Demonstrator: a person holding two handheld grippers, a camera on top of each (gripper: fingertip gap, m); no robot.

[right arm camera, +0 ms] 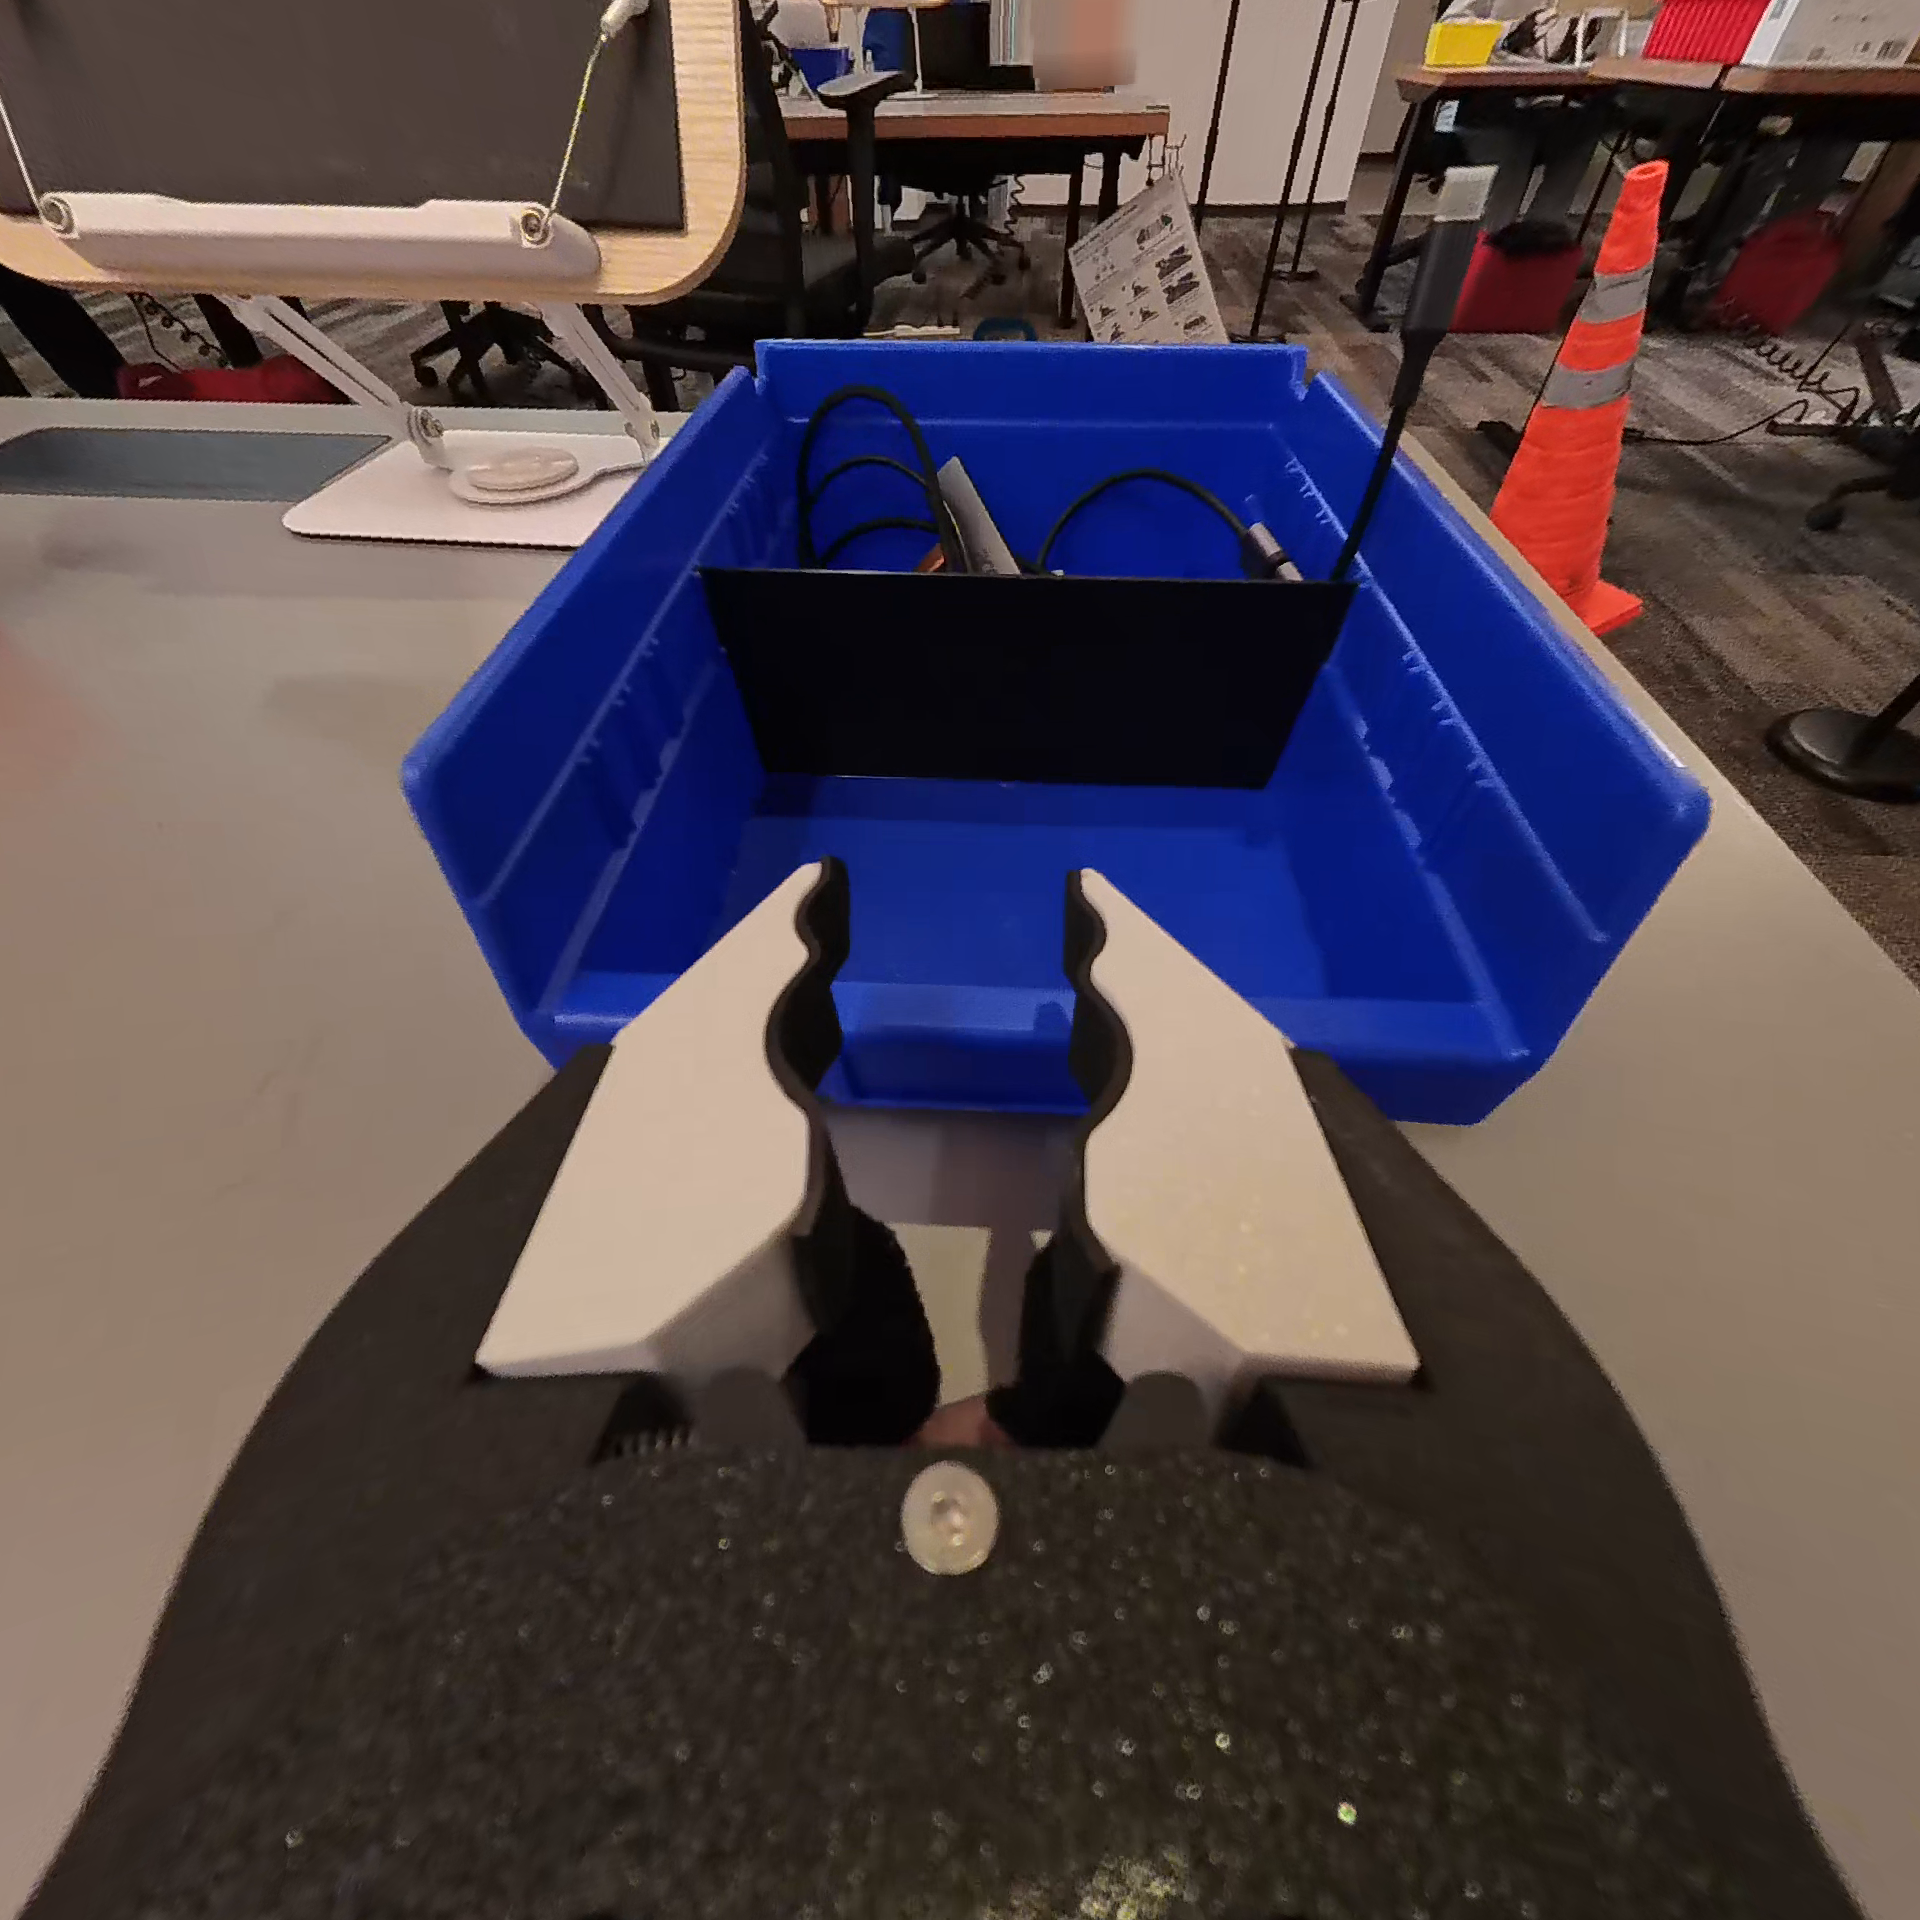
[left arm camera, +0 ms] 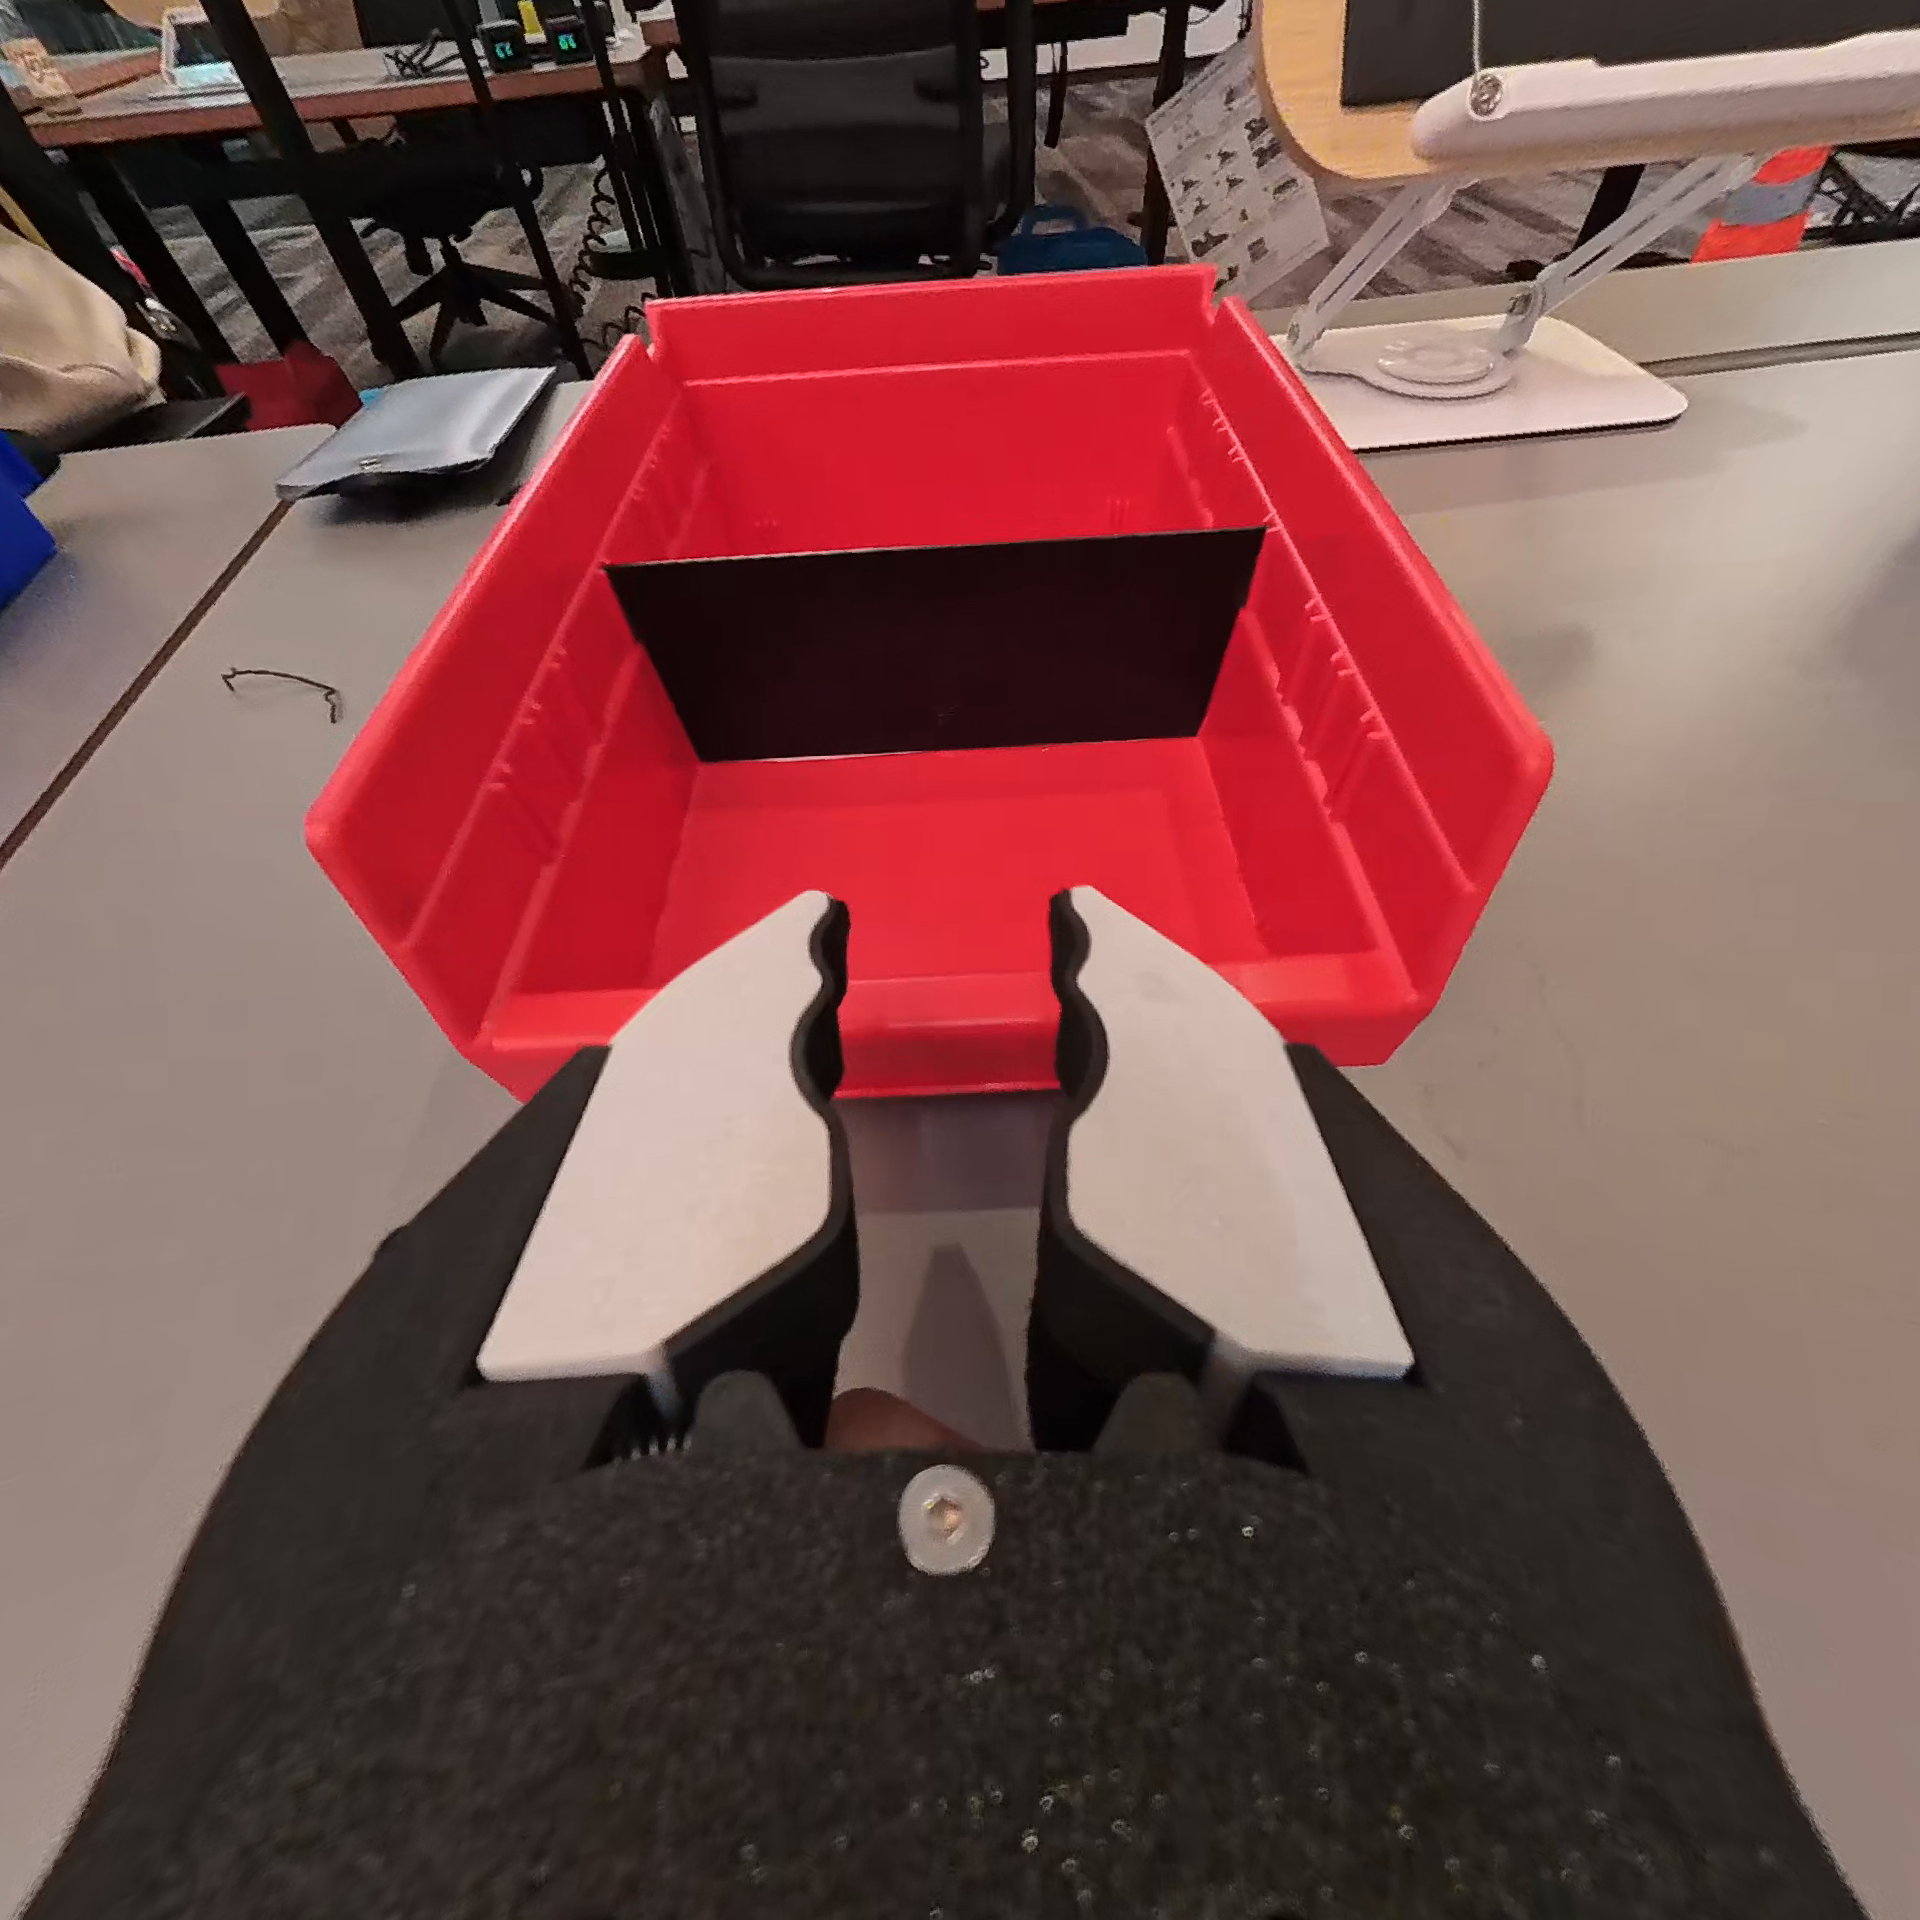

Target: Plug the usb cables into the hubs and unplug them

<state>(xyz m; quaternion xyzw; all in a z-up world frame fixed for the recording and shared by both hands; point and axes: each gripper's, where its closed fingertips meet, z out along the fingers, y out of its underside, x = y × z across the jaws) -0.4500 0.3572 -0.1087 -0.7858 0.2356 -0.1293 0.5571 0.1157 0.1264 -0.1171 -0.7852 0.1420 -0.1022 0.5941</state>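
Note:
In the left wrist view a red plastic bin [left arm camera: 1392,665] stands on the grey table, split by a black divider [left arm camera: 935,644]; both halves look bare. My left gripper [left arm camera: 948,914] is open and empty, its tips over the bin's low front lip. In the right wrist view a blue bin [right arm camera: 1475,790] with a black divider [right arm camera: 1023,681] holds several black cables [right arm camera: 862,478] in its far half; one cable with a grey plug [right arm camera: 1439,270] sticks up at the right. My right gripper [right arm camera: 954,883] is open and empty over the blue bin's front lip.
A white monitor-arm base [left arm camera: 1486,384] stands behind the red bin, also seen left of the blue bin [right arm camera: 468,488]. A grey pouch [left arm camera: 426,431] and a thin wire [left arm camera: 281,686] lie left of the red bin. An orange cone [right arm camera: 1590,395] stands on the floor past the table's right edge. The left gripper's tips are roughly 60 cm from the right gripper's.

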